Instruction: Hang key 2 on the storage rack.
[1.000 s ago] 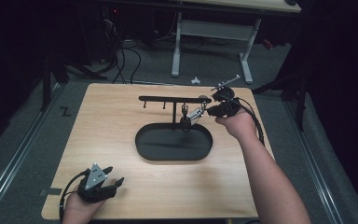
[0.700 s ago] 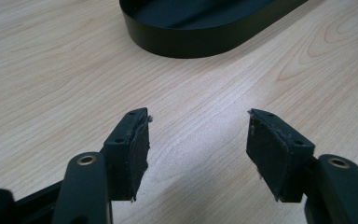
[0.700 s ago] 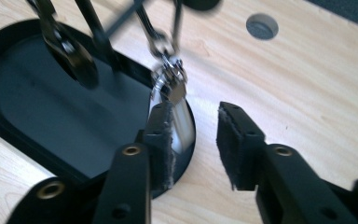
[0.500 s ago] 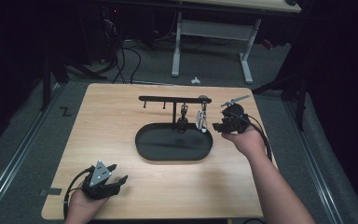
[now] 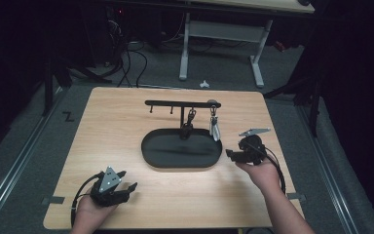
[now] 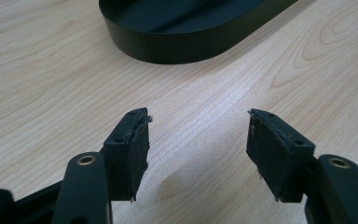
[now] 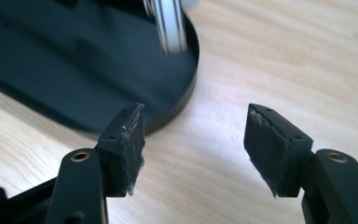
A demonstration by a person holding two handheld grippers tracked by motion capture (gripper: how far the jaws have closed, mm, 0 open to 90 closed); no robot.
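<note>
Silver keyring [image 5: 215, 127] hung on black metal hook rack [image 5: 181, 103]; right gripper [image 5: 232, 155] jaws, just opening, stood empty; withdrawal best kept slow. Left gripper [image 5: 124, 187] jaws apart.

A light wooden table [image 5: 126, 126] stands on grey carpet [image 5: 29, 146] in a dim room. Behind it, a white-legged desk [image 5: 219, 34] stands beside tangled black cables [image 5: 126, 53].

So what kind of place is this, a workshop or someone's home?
Most likely a lab or recording workspace, not a home: a bare wooden table on grey carpet, loose cables trailing on the floor behind it, an adjustable desk frame beyond, and dark surroundings.
</note>
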